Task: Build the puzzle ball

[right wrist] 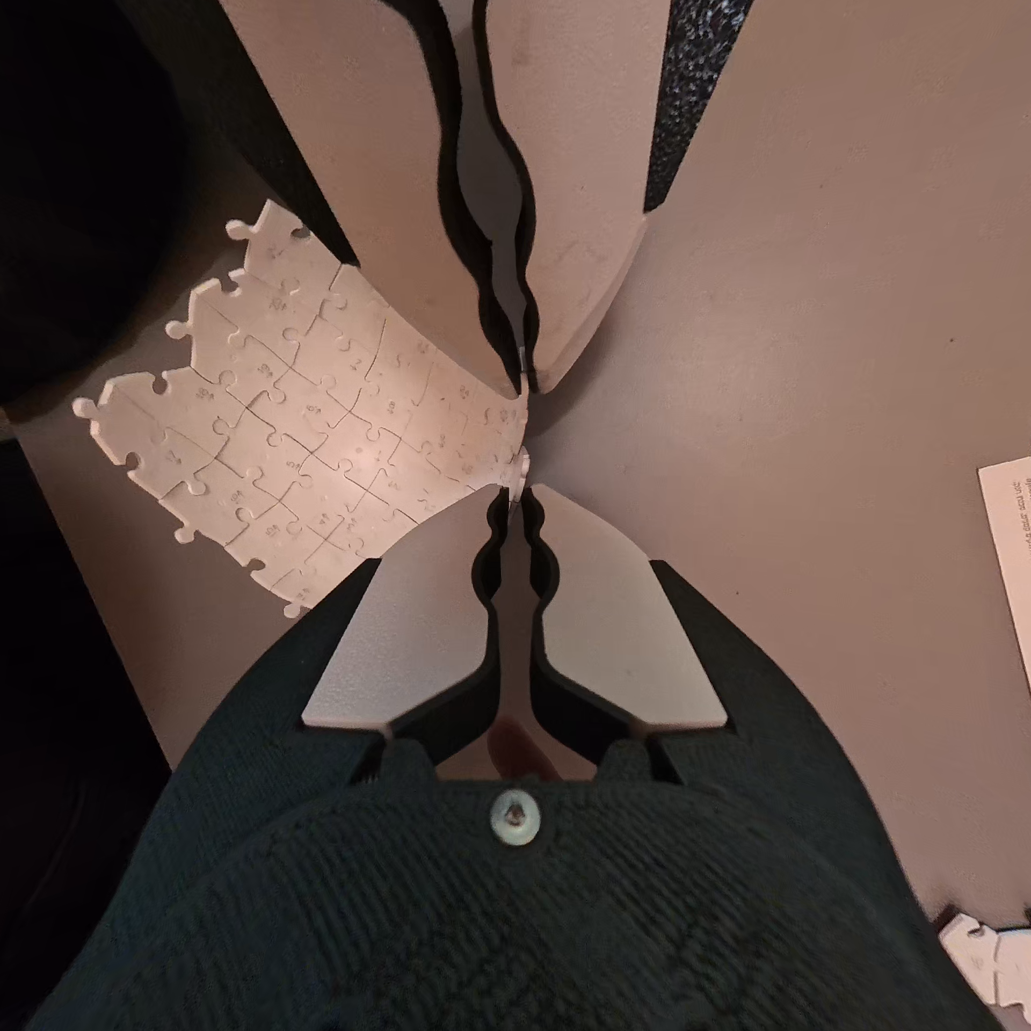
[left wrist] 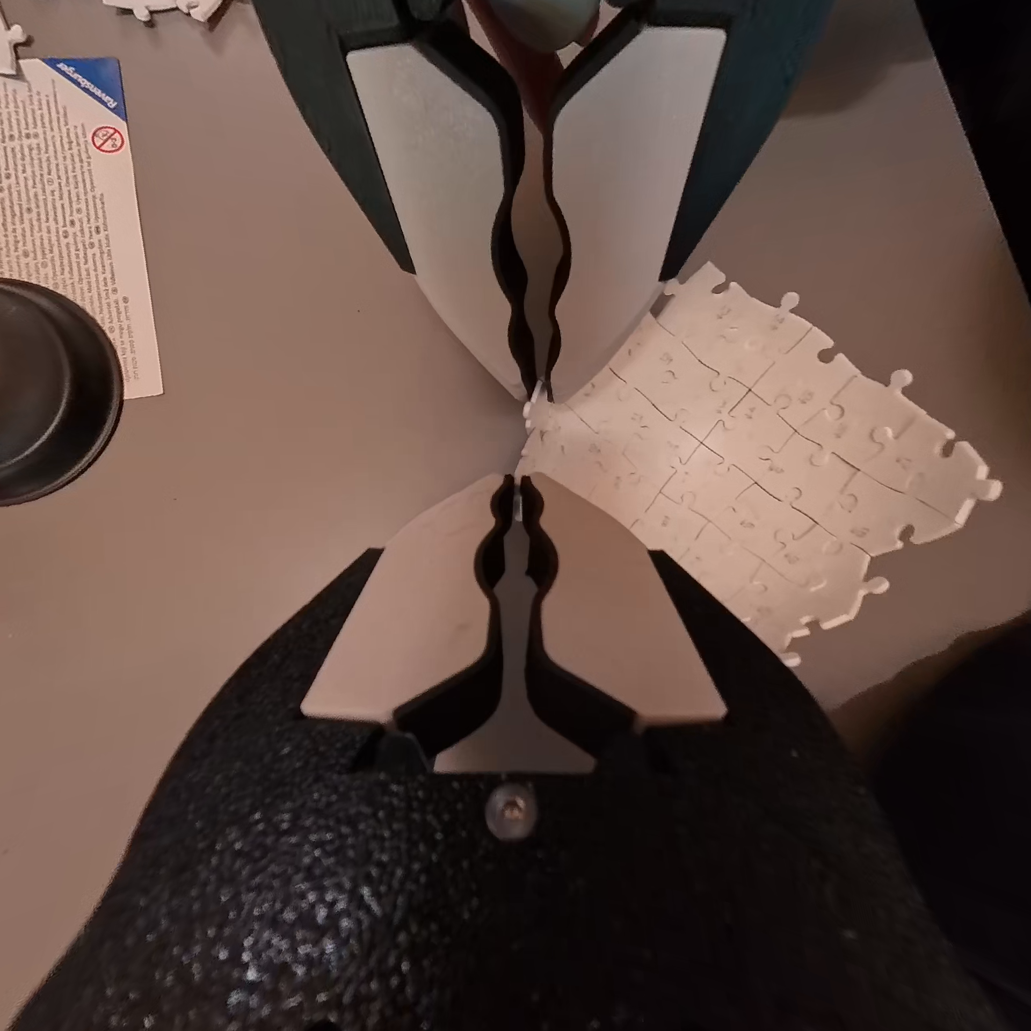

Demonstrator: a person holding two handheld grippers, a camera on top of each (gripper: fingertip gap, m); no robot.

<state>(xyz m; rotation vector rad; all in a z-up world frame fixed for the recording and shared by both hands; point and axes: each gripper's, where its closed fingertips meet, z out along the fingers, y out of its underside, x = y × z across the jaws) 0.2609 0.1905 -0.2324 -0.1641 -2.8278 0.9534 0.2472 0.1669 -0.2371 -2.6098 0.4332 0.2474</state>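
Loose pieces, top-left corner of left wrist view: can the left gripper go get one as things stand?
Probably not yet. The left gripper is shut on the edge of the joined puzzle sheet, as is the right gripper. The loose pieces lie far across the table.
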